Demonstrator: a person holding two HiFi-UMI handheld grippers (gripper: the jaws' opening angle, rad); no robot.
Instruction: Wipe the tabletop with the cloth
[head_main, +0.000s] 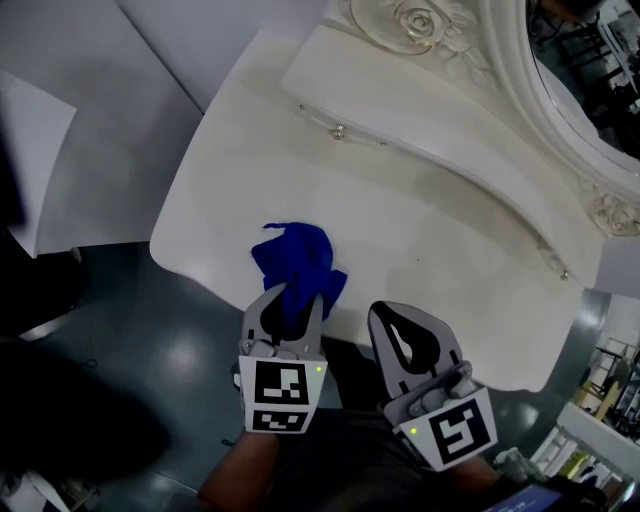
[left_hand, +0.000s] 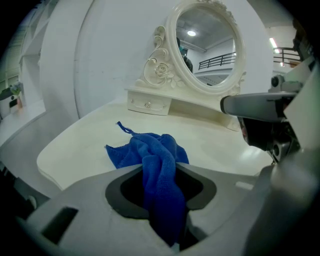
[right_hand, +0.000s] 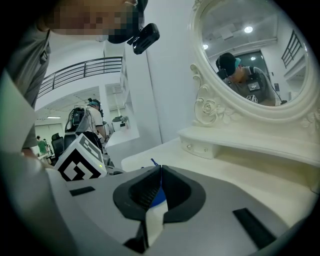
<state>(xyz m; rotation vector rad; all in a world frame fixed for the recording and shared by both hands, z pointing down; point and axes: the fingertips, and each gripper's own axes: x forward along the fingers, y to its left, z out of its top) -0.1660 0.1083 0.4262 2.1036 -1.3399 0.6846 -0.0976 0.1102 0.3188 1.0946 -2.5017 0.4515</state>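
Note:
A crumpled blue cloth (head_main: 296, 262) lies on the cream tabletop (head_main: 420, 260) near its front edge. My left gripper (head_main: 293, 292) is shut on the cloth's near end, and the fabric (left_hand: 161, 185) hangs bunched between its jaws while the rest spreads on the table ahead. My right gripper (head_main: 398, 322) hovers just right of it at the table's front edge, jaws shut together with nothing between them. Through the gap below its jaw tips a little of the blue cloth (right_hand: 158, 196) shows.
An ornate oval mirror (left_hand: 207, 47) on a raised drawer shelf (head_main: 400, 110) stands at the back of the table. White wall panels (head_main: 90, 120) lie to the left. The dark floor (head_main: 150, 360) is below the front edge. A person's reflection (right_hand: 247, 80) shows in the mirror.

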